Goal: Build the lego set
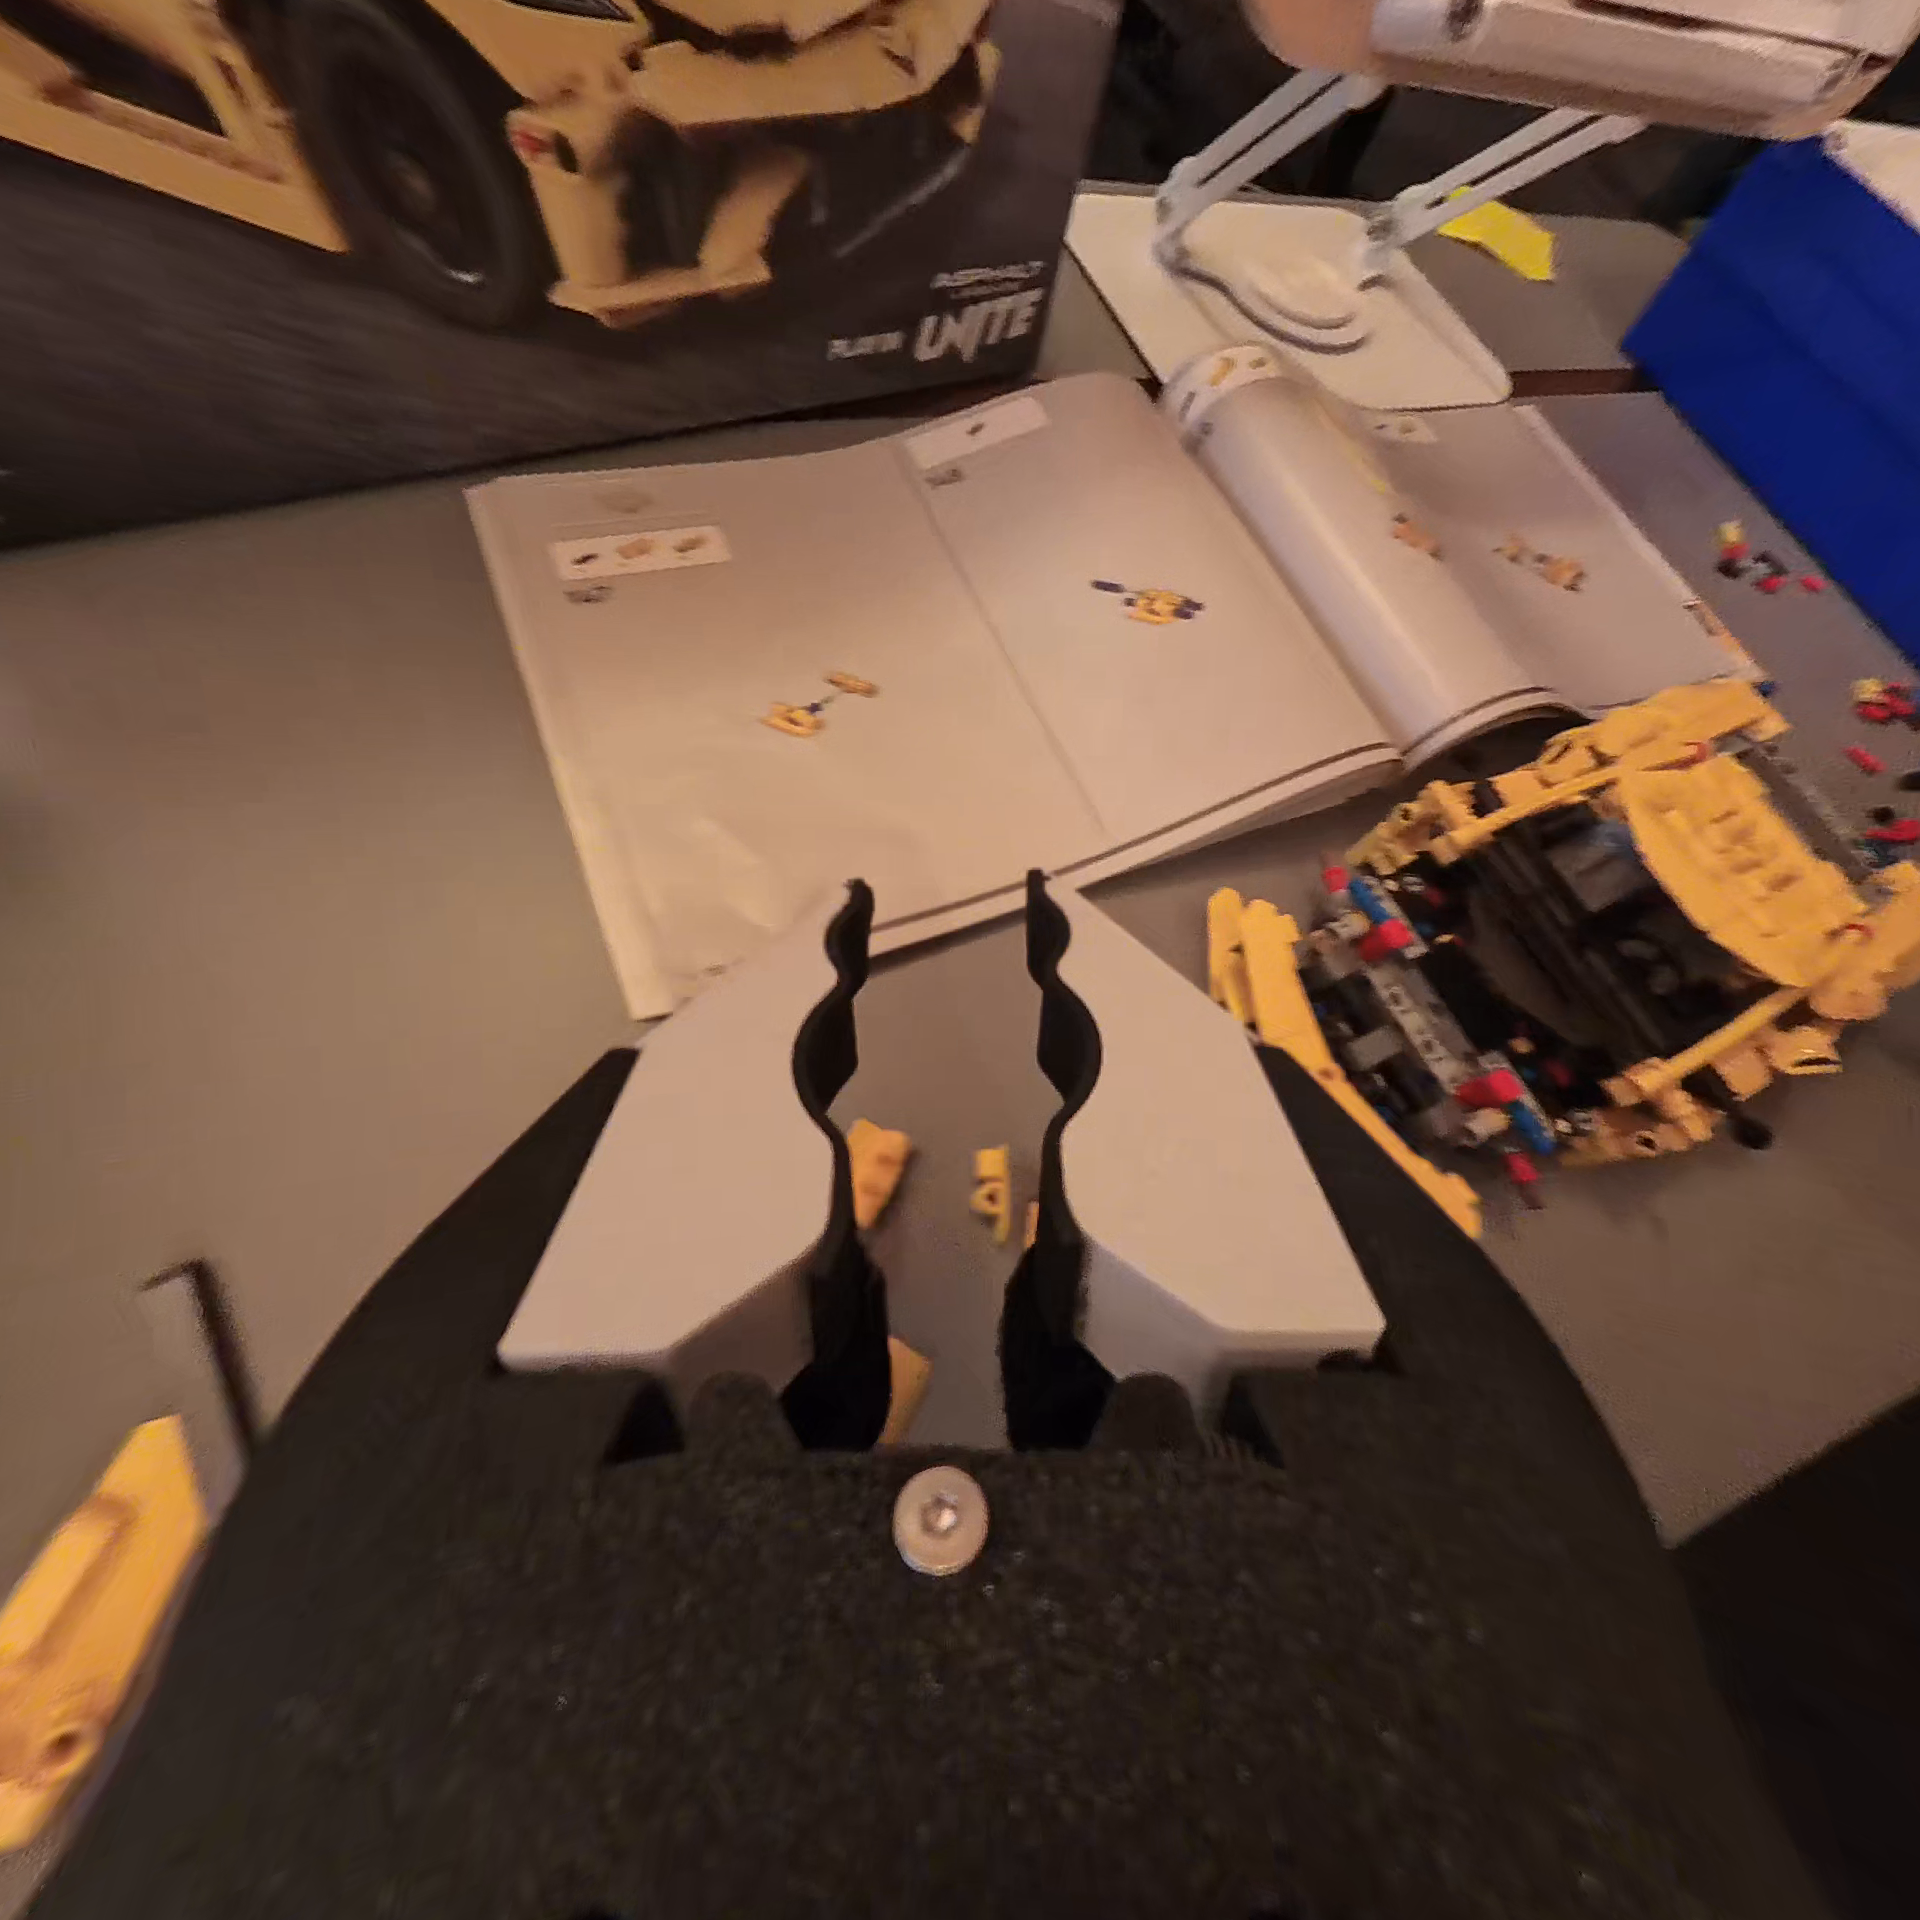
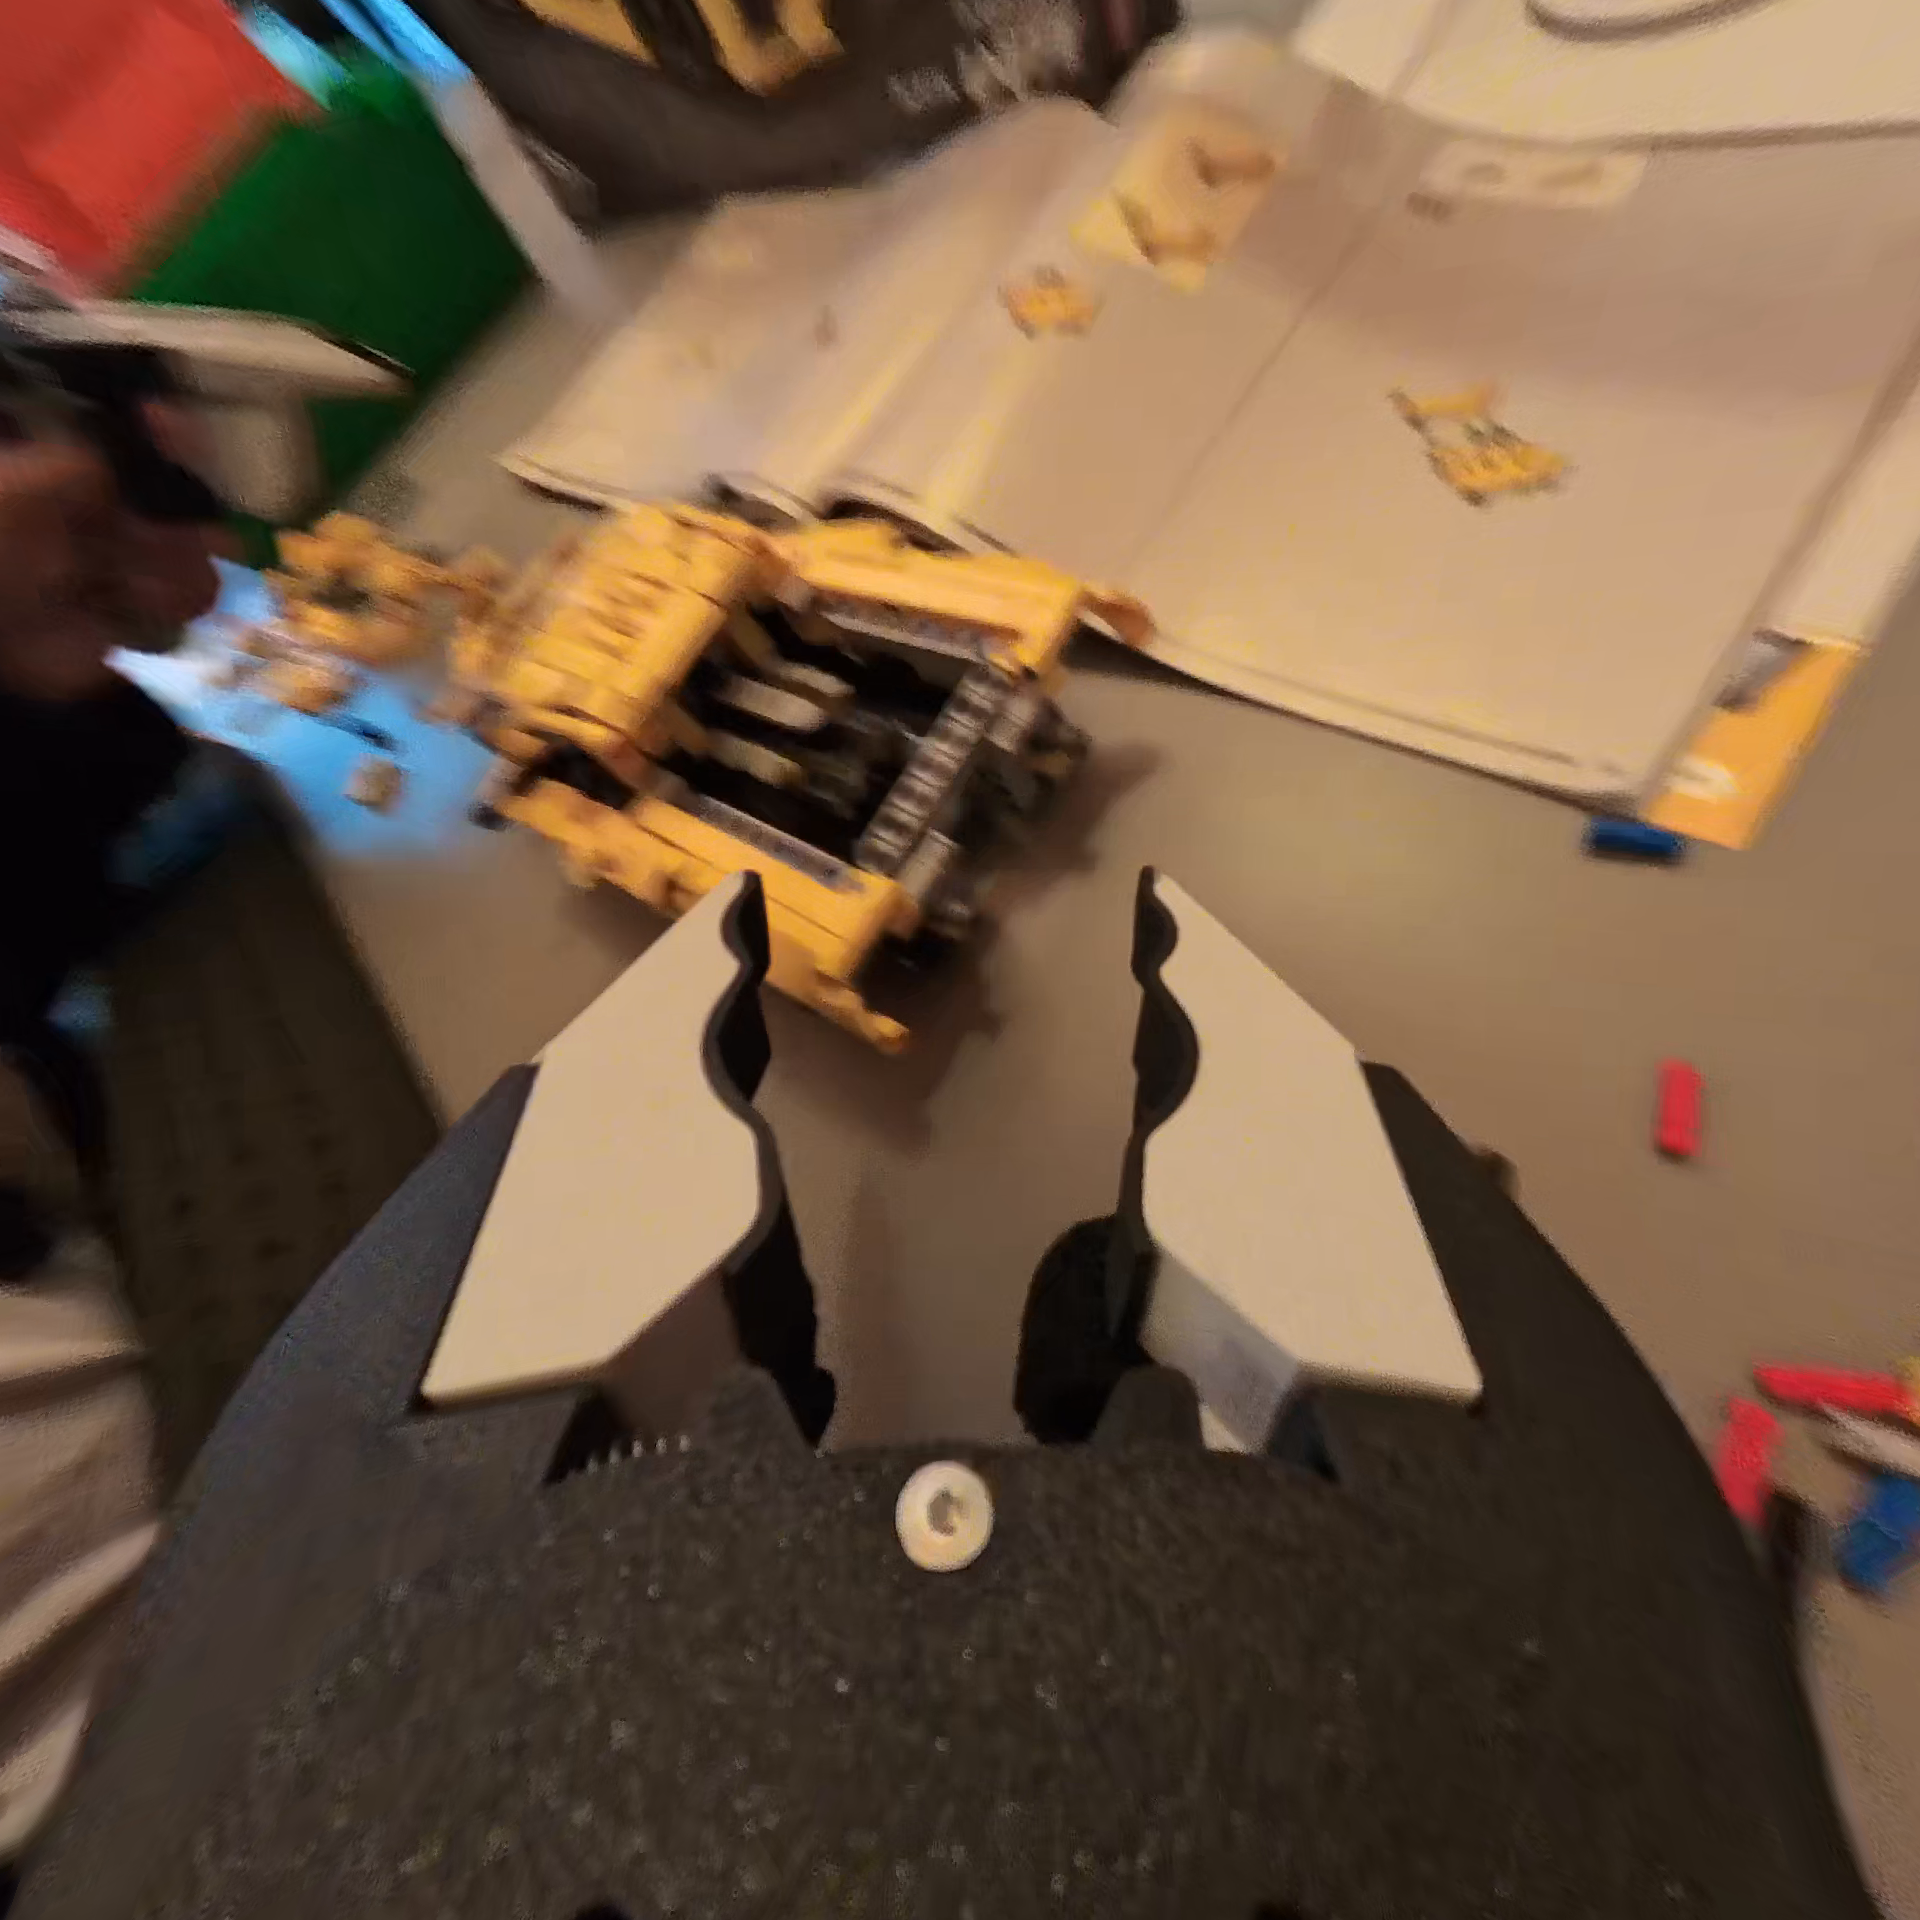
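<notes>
A half-built yellow and black lego car (image 1: 1621,935) lies on the grey table to the right of my left gripper. It also shows blurred in the right wrist view (image 2: 769,717), just ahead and left of my right gripper. My left gripper (image 1: 945,894) is open and empty above the table, with small yellow pieces (image 1: 878,1164) (image 1: 992,1179) on the table under its fingers. My right gripper (image 2: 945,883) is open and empty, its left fingertip (image 2: 743,904) over the car's near corner. The other gripper shows at the top right of the left wrist view (image 1: 1621,52).
An open instruction book (image 1: 935,665) lies beyond the left gripper; the set's box (image 1: 499,208) stands behind it. A blue bin (image 1: 1808,343) is at the right. Loose red and blue pieces (image 2: 1680,1107) (image 1: 1881,707) lie scattered. A yellow part (image 1: 94,1600) sits lower left. The grippers' ends are close to 35 cm from one another.
</notes>
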